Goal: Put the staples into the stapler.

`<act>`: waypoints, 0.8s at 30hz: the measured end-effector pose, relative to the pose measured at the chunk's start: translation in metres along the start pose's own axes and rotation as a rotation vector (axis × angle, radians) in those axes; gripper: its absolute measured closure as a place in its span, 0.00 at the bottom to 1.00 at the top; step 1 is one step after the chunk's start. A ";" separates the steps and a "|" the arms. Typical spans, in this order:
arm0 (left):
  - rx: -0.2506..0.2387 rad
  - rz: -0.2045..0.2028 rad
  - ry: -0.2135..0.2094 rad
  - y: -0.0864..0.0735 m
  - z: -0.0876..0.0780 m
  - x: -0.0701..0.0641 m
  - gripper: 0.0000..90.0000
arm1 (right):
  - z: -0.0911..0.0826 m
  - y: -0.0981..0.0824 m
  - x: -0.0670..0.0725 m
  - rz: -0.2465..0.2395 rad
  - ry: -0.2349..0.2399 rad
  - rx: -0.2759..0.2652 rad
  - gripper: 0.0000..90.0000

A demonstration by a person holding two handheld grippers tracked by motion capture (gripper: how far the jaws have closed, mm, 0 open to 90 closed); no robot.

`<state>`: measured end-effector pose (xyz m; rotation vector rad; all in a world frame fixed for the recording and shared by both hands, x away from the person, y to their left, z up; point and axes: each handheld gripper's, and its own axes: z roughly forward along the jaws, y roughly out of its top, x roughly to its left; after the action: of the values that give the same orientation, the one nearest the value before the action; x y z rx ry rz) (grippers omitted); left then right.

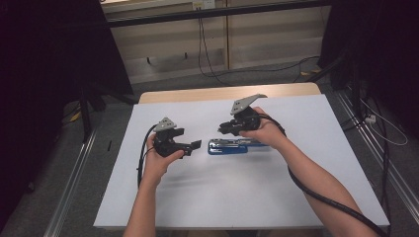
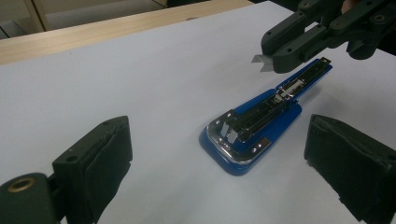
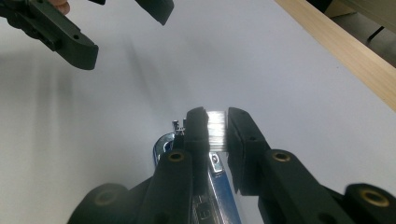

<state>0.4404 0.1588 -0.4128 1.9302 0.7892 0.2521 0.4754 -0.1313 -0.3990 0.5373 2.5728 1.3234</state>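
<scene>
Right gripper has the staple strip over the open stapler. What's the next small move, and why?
Probably lower the right gripper so the staple strip drops toward the open channel of the blue stapler. Its jaws are shut on the strip just above the stapler's far end, not yet seated. The left gripper waits open nearby, apart from the stapler.

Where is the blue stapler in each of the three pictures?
High view: the blue stapler lies mid-table, right of centre.
Left gripper view: right of centre, lying open.
Right gripper view: low in the middle, behind the right claw.
Shared landmark: the wooden table edge.
</scene>
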 end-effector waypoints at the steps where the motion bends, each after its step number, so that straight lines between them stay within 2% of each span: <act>1: 0.001 0.000 0.000 0.000 0.000 0.000 0.09 | 0.001 0.000 0.000 -0.006 0.007 0.002 0.88; 12: -0.004 -0.006 0.001 0.000 -0.003 0.002 0.09 | 0.014 0.005 0.000 -0.064 0.066 0.033 0.88; 17: -0.009 -0.013 0.004 0.000 -0.004 0.003 0.09 | 0.020 0.004 -0.002 -0.069 0.097 0.043 0.88; 24: -0.008 -0.016 0.003 0.000 -0.005 0.004 0.09 | 0.024 0.007 -0.003 -0.077 0.115 0.074 0.88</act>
<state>0.4410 0.1649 -0.4112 1.9156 0.8038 0.2478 0.4879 -0.1110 -0.4075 0.3809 2.7144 1.2732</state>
